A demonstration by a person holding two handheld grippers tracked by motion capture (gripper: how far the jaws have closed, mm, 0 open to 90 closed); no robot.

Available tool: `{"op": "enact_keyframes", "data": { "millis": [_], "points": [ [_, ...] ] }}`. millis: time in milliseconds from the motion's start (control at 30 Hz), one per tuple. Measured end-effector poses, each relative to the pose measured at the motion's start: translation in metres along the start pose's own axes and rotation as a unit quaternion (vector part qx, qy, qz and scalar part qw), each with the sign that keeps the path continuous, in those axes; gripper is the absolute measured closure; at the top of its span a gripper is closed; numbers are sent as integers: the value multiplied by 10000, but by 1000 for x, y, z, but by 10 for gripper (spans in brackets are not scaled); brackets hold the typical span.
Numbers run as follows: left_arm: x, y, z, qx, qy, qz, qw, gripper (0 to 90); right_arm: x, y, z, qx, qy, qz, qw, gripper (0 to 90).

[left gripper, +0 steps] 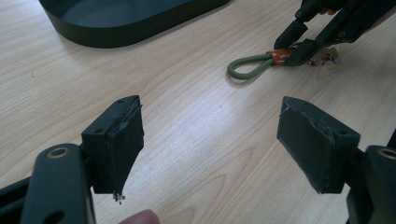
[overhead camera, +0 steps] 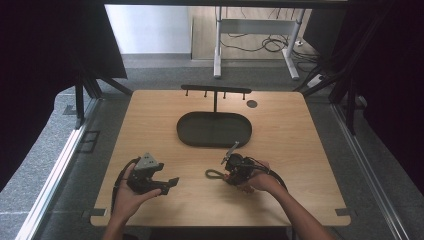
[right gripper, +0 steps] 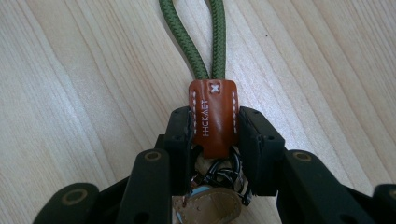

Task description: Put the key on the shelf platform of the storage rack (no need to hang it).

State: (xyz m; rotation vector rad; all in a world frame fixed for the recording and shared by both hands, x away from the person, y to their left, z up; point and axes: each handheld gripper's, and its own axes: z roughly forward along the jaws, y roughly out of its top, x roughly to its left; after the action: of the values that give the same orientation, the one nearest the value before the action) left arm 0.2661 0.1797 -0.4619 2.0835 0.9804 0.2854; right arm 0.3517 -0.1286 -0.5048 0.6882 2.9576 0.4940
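The left claw [overhead camera: 170,183] stands wide open with nothing between its jaws, low over the table [overhead camera: 300,150]; ahead of it and to its right lies the keychain [left gripper: 261,63], well apart; the green loop [right gripper: 194,42] points toward the left claw, the long axis running straight out from the right claw [right gripper: 215,128]; that claw is closed on the brown tab [right gripper: 212,116], a jaw pressing each side; the tray [overhead camera: 185,131] and hook stand [overhead camera: 215,90] lie beyond both; by my judgement the right hand [overhead camera: 260,179] carries it.
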Motion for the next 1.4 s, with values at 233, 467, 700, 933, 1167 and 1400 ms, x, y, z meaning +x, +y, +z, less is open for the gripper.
{"op": "enact_keyframes", "data": {
  "millis": [233,467,700,933,1167,1400],
  "points": [
    [0,0,0,5,-16,24,10000,231,-6,-3,-14,-176,2,121,9998,666],
    [-1,0,1,15,-7,7,10000,231,-7,-6,-32,-285,-45,184,9994,666],
    [0,0,1,11,-8,16,10000,231,-9,-5,-44,-412,-109,219,9989,666],
    [0,0,0,6,-7,23,10000,231,-9,-3,-52,-447,-168,207,9986,666],
    [0,0,0,-8,-6,16,10000,231,-10,-1,-62,-505,-254,167,9983,666],
    [0,0,1,6,-8,8,10000,231,-13,0,-68,-539,-309,185,9979,666]
  ]
}}
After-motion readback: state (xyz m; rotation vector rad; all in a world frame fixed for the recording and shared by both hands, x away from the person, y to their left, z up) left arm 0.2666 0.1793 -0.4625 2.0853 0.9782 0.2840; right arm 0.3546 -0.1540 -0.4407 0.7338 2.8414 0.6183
